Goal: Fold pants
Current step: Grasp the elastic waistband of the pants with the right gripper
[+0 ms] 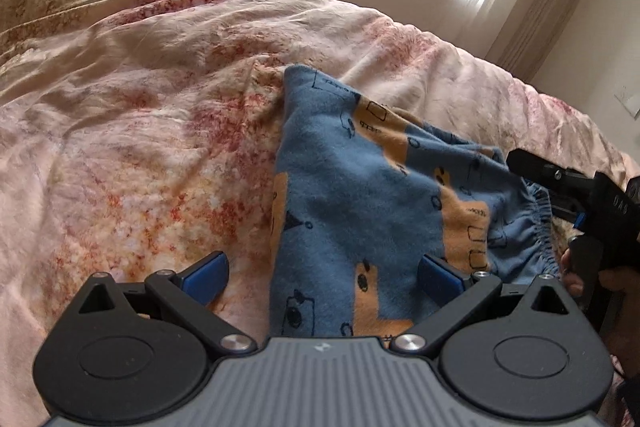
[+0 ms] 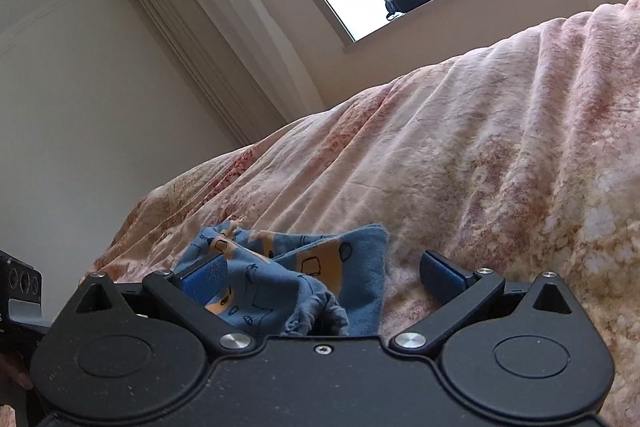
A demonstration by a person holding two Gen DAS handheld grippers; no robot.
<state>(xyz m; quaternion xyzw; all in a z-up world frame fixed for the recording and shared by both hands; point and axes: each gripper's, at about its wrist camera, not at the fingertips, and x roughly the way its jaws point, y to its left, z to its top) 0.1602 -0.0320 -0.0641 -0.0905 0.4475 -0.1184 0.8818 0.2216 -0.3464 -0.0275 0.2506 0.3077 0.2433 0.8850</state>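
Item: blue printed pants (image 1: 360,211), bunched on the floral bedspread (image 1: 140,131). Left gripper (image 1: 322,277): jaws wide apart, straddling the fabric edge, empty. Right gripper (image 2: 322,277): jaws wide, cloth between, ungripped. Advice: close both on the elastic waistband (image 1: 540,227), then pull flat.

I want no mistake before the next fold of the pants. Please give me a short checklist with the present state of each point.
1. Left gripper open, ready to grasp: ok, pads apart over the pants.
2. Right gripper open: ok, pads apart, cloth bunched between them.
3. Pants lying flat: not ok, crumpled near the waistband.
4. Cloth actually pinched by either gripper: not ok, neither is shut on it.
5. Bedspread free of other items around the pants: ok in the visible part.
6. Where the pant legs end: cannot tell, hidden below the grippers.
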